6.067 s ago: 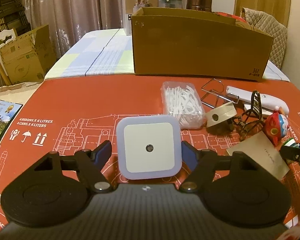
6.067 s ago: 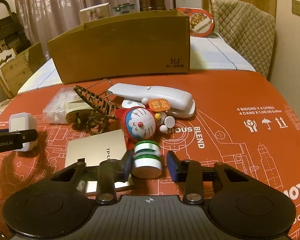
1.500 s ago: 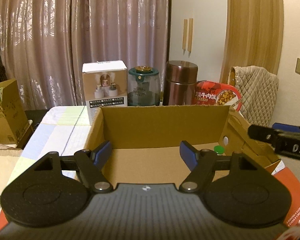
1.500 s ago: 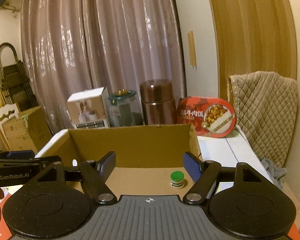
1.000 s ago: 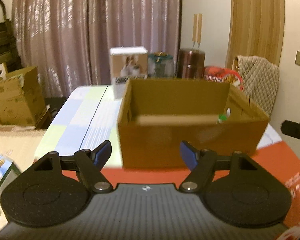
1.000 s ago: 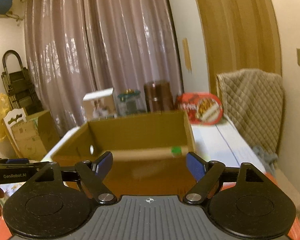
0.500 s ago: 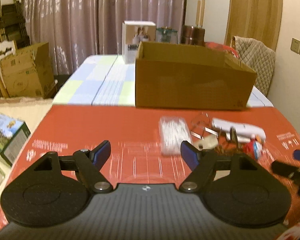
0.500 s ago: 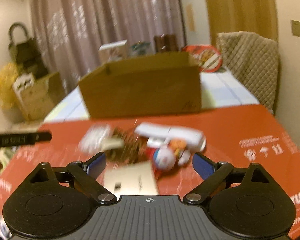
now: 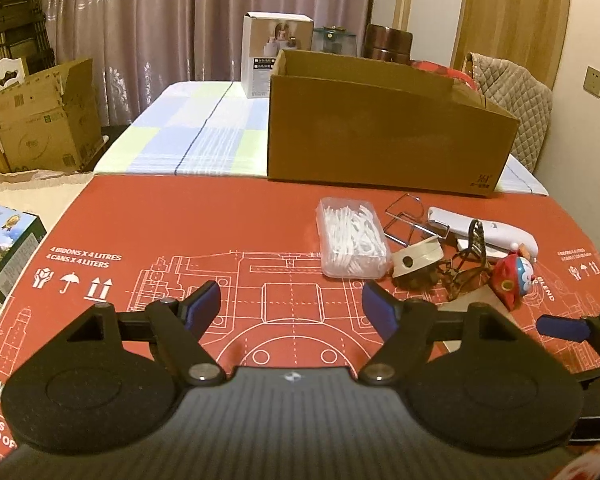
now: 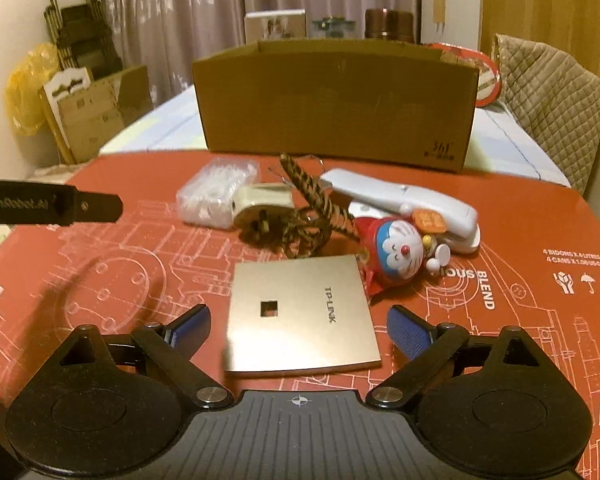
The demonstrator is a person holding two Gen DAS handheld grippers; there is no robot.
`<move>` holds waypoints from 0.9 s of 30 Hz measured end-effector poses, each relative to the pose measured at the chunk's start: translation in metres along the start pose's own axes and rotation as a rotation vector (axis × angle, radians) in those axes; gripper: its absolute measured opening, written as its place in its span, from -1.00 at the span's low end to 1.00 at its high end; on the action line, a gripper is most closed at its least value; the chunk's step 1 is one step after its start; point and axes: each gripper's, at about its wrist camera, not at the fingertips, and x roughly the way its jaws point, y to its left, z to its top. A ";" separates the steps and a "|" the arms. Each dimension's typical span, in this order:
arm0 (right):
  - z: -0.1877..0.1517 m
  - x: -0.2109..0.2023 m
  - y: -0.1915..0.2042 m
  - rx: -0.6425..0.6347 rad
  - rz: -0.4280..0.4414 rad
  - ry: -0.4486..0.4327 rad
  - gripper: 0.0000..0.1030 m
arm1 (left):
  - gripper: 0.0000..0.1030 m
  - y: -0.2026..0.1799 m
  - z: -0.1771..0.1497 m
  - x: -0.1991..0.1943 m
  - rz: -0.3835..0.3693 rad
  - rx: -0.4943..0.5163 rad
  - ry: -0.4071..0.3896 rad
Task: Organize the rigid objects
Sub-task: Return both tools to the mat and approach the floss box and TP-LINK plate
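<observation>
The gold TP-Link panel (image 10: pixel 300 312) lies flat on the red mat (image 10: pixel 520 240), near the front, with the right gripper (image 10: pixel 299 328) now low over it, jaws just spread wide and straddling it without touching. Moments ago both tools were up over the cardboard box (image 10: pixel 336 100) at the far side; they've dropped their loads and come back. The left gripper (image 9: pixel 291 306) hangs wide and empty over bare mat. Next pick looks imminent.

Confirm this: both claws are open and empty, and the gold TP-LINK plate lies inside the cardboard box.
Wrong on the plate. The right wrist view shows the gold TP-LINK plate lying on the red mat, in front of the cardboard box, not inside it. The left claw and right claw are open and empty.
</observation>
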 end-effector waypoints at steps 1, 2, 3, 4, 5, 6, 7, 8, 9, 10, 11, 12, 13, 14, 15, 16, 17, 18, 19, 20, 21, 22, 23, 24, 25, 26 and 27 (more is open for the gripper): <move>0.000 0.003 0.000 0.000 -0.001 0.006 0.79 | 0.44 -0.001 0.000 0.001 -0.003 -0.001 0.002; 0.000 0.005 0.000 -0.003 -0.004 0.011 0.79 | 0.44 -0.001 0.000 0.003 -0.007 -0.003 0.005; -0.001 0.007 0.000 -0.009 -0.011 0.016 0.79 | 0.44 -0.002 0.001 0.004 -0.011 -0.004 0.006; -0.001 0.009 0.000 -0.013 -0.014 0.017 0.79 | 0.44 -0.002 0.001 0.005 -0.014 -0.004 0.007; -0.001 0.010 0.000 -0.013 -0.014 0.019 0.79 | 0.44 -0.003 0.002 0.006 -0.016 -0.003 0.007; -0.001 0.011 0.000 -0.010 -0.011 0.021 0.79 | 0.44 -0.004 0.002 0.007 -0.017 -0.003 0.007; -0.001 0.013 0.000 -0.009 -0.010 0.022 0.79 | 0.44 -0.004 0.002 0.008 -0.019 -0.003 0.007; -0.001 0.014 0.000 -0.010 -0.010 0.023 0.79 | 0.45 -0.004 0.002 0.009 -0.019 -0.004 0.007; -0.001 0.016 0.001 -0.015 -0.009 0.027 0.79 | 0.45 -0.004 0.002 0.009 -0.019 -0.006 0.007; -0.001 0.018 0.002 -0.016 -0.009 0.030 0.79 | 0.45 -0.004 0.002 0.010 -0.020 -0.007 0.008; -0.001 0.019 0.002 -0.014 -0.008 0.033 0.79 | 0.45 -0.004 0.002 0.011 -0.020 -0.008 0.009; -0.001 0.020 0.002 -0.015 -0.010 0.028 0.79 | 0.45 -0.004 0.002 0.011 -0.021 -0.011 0.009; -0.001 0.020 0.003 -0.017 -0.010 0.026 0.79 | 0.45 -0.004 0.002 0.011 -0.022 -0.012 0.009; 0.000 0.022 0.004 -0.020 -0.010 0.024 0.79 | 0.45 -0.004 0.002 0.012 -0.021 -0.012 0.010; 0.000 0.023 0.004 -0.024 -0.012 0.022 0.79 | 0.45 -0.004 0.002 0.012 -0.021 -0.011 0.011; 0.001 0.024 0.005 -0.026 -0.014 0.020 0.79 | 0.45 -0.004 0.002 0.013 -0.020 -0.009 0.013; 0.001 0.025 0.005 -0.025 -0.016 0.018 0.79 | 0.45 -0.004 0.002 0.014 -0.019 -0.008 0.016; 0.002 0.026 0.005 -0.022 -0.017 0.016 0.78 | 0.45 -0.004 0.002 0.015 -0.018 -0.008 0.019; 0.002 0.026 0.004 -0.020 -0.017 0.016 0.78 | 0.45 -0.004 0.001 0.015 -0.018 -0.007 0.020; 0.002 0.026 0.004 -0.018 -0.016 0.016 0.78 | 0.45 -0.004 0.001 0.016 -0.018 -0.006 0.022; 0.002 0.026 0.004 -0.016 -0.015 0.017 0.78 | 0.45 -0.004 0.001 0.016 -0.017 -0.004 0.023; 0.002 0.026 0.004 -0.018 -0.016 0.018 0.77 | 0.45 -0.004 0.001 0.017 -0.017 -0.004 0.024; 0.003 0.026 0.005 -0.022 -0.020 0.019 0.73 | 0.45 -0.004 0.001 0.017 -0.018 -0.004 0.026; 0.003 0.025 0.005 -0.031 -0.027 0.017 0.66 | 0.45 -0.004 0.001 0.018 -0.020 -0.005 0.028; 0.003 0.026 0.006 -0.036 -0.028 0.020 0.66 | 0.45 -0.004 0.001 0.018 -0.021 -0.004 0.029; 0.003 0.026 0.006 -0.033 -0.028 0.021 0.66 | 0.45 -0.004 0.002 0.019 -0.022 -0.003 0.029; 0.004 0.026 0.005 -0.029 -0.029 0.021 0.65 | 0.45 -0.005 0.002 0.019 -0.023 -0.001 0.029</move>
